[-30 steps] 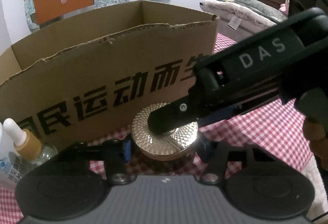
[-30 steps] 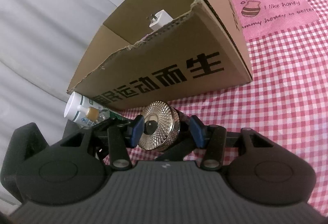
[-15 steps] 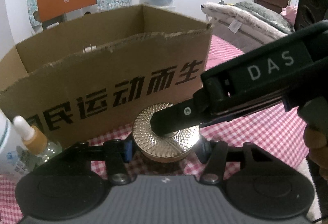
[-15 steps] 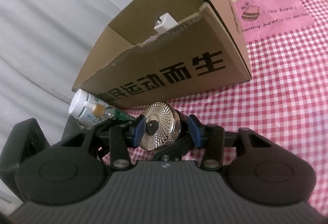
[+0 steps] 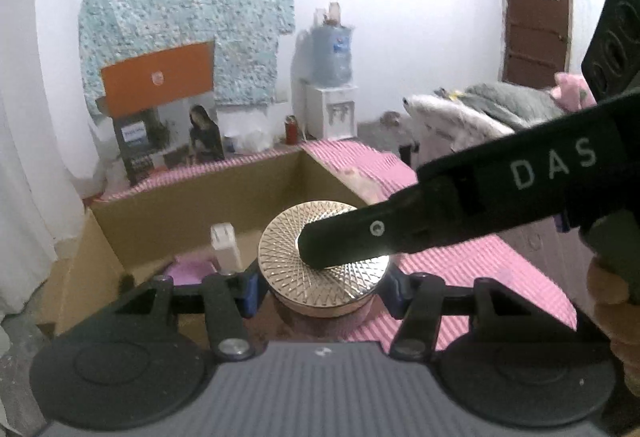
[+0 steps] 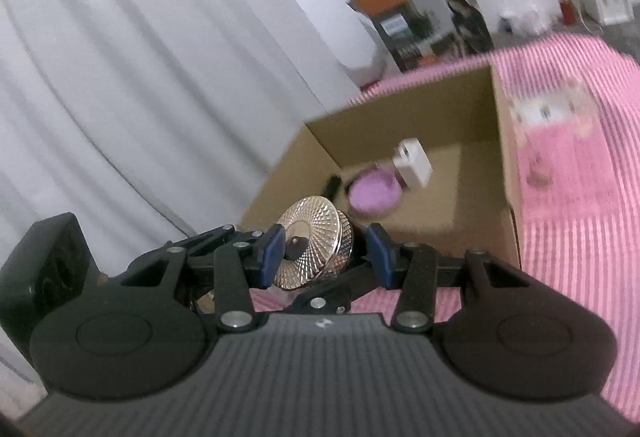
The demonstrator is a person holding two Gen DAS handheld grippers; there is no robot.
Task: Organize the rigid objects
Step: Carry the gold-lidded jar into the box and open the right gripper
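Fingers on my left gripper [image 5: 322,287] pinch the body of the gold-lidded jar [image 5: 324,271] from both sides, and my right gripper [image 6: 326,255] clamps the same jar top to bottom, one finger [image 5: 360,243] lying flat across the lid. A second ago the jar sat low in front of the printed wall of the cardboard box [image 6: 404,141]; now both grippers have carried it up above the rim, so I look down into the box at a white charger [image 6: 412,163] and a purple round case [image 6: 374,193]. I judge the lift done; what remains is moving forward over the opening and lowering it onto bare floor beside those two.
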